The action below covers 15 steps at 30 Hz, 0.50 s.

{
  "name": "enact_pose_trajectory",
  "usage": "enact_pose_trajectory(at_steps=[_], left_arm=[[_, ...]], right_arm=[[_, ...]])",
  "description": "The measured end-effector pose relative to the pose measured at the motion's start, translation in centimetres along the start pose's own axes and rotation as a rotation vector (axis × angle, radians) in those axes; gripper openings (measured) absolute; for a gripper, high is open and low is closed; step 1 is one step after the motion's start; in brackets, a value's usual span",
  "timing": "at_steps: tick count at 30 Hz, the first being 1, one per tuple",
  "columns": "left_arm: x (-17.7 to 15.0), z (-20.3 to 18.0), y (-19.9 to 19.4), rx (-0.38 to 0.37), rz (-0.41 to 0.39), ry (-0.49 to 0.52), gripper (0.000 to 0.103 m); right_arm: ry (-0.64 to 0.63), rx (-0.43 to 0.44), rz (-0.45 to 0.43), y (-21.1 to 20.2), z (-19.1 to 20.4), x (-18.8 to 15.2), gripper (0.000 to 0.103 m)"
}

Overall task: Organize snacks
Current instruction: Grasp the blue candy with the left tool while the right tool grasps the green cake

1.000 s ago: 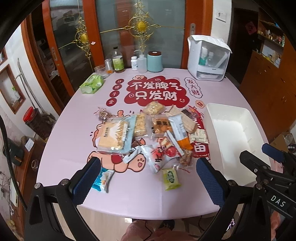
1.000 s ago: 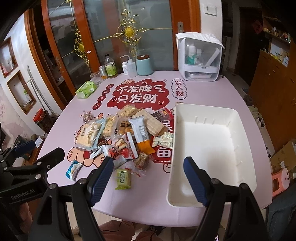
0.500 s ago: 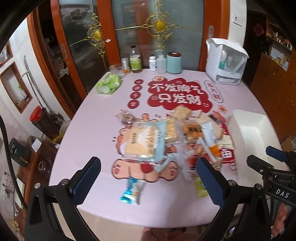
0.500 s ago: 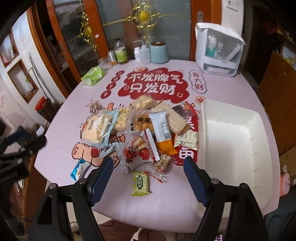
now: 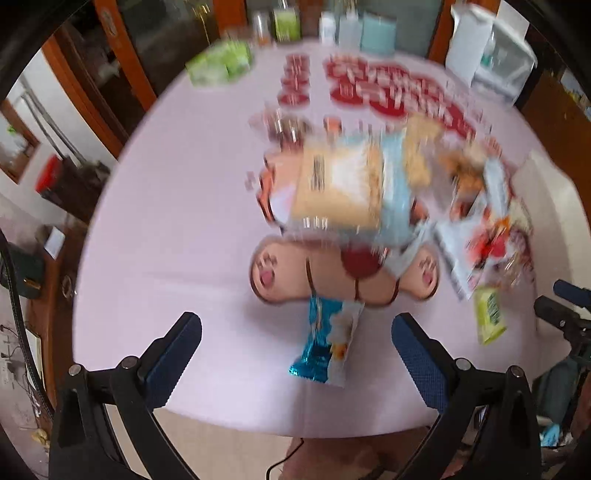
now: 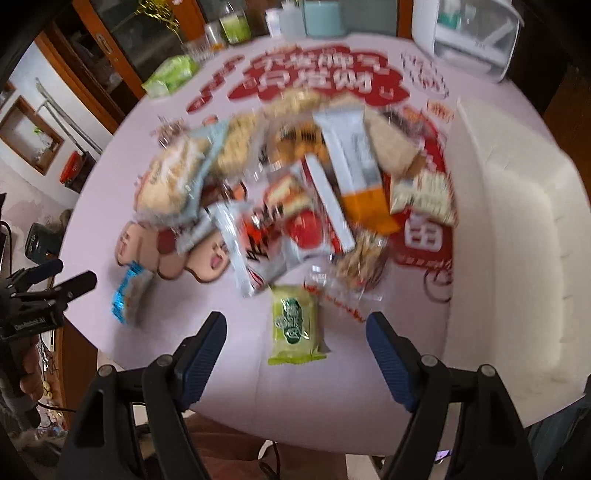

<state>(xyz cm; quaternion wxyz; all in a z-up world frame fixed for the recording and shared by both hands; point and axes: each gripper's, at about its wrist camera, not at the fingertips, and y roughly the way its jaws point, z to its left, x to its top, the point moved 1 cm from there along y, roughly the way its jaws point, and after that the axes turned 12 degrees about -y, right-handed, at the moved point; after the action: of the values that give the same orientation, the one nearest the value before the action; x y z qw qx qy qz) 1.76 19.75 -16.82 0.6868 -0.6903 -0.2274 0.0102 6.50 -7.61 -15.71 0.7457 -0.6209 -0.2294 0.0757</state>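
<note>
Several snack packets lie heaped mid-table; both views are motion-blurred. In the left wrist view my left gripper [image 5: 295, 339] is open just above the near table edge, with a blue and white packet [image 5: 327, 339] lying between its fingers, untouched. A large cracker bag [image 5: 343, 192] lies beyond it. In the right wrist view my right gripper [image 6: 295, 336] is open around a green packet [image 6: 295, 325] that lies flat on the table. The white bin [image 6: 517, 236] stands empty to its right. The orange and white pack [image 6: 354, 166] tops the pile.
The pink tablecloth [image 5: 177, 221] has bare room on the left. A green tissue pack [image 6: 170, 75], bottles and a teal canister [image 6: 323, 16] stand at the far edge, and a white dispenser [image 6: 476, 33] at the far right. The left gripper [image 6: 48, 295] shows at the right view's left edge.
Both grippers have dropped and moved forward toward the table. The left now frames the blue packet, the right frames the green packet. Both stay open.
</note>
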Motion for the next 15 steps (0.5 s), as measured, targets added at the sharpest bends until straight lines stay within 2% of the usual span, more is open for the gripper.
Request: enact_pose_trajectory(at_steps=[5, 12, 15], left_arm=[[-1.3, -0.6, 4.7, -0.009, 0.117, 0.040, 0.102], [-2.6, -0.5, 8.0, -0.017, 0.198, 0.056, 0.101], [-2.9, -0.3, 8.9, -0.020, 0.211, 0.050, 0.097]], right_arm=[[0.024, -0.003, 0.058, 3.0, 0.0, -0.5, 0.078], [0.004, -0.008, 0.120, 5.8, 0.9, -0.6, 0.062], [-0.019, -0.032, 0.107, 6.1, 1.3, -0.6, 0.061]])
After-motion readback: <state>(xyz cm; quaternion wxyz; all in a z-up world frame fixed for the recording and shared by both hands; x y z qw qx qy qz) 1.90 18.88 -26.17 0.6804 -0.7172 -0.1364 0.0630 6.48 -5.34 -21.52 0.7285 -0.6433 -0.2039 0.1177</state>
